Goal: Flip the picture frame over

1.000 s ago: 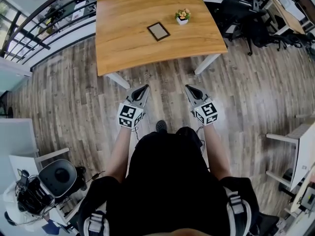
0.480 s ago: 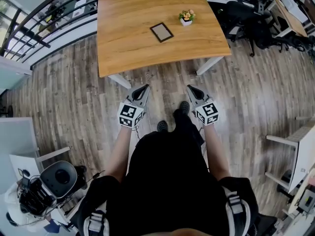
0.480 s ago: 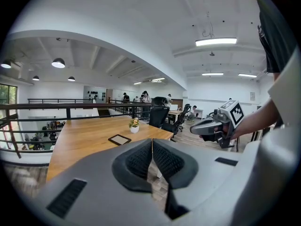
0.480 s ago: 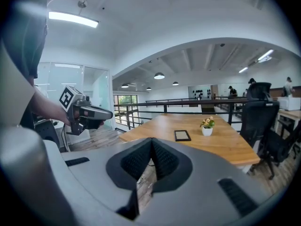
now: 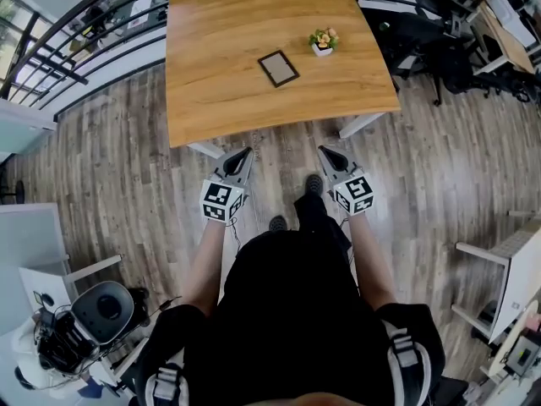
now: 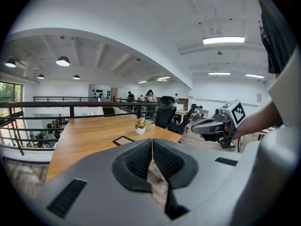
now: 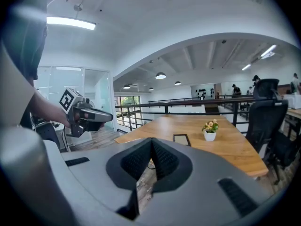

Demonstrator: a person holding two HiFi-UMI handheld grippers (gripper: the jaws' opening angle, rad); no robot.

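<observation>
- picture frame (image 5: 278,68) lies flat on the desk (image 5: 211,83), abt mid-desk, slightly twd the far right; dark border, pale centre facing up.
- small potted plant (image 5: 323,41) in a white pot stands on the desk just beyond + right of the frame, not touching it.
- left tool (image 5: 246,151): jaws clenched together, pads meeting, nothing btwn them. held over the wood floor (image 5: 118,167) just short of the desk's near edge, tip aimed at the desk.
- right tool (image 5: 324,150): jaws also pressed together, empty. same stretch off the desk's near edge, right of the left tool.
- both tools are off the desk + well apart from the frame.
- person (image 5: 287,311) in a dark top stands at the desk's near side, one shoe (image 5: 314,184) fwd btwn the tools.
- black railing (image 5: 59,57) runs past the desk's left side; office chairs (image 5: 423,32) sit off its right side.
</observation>
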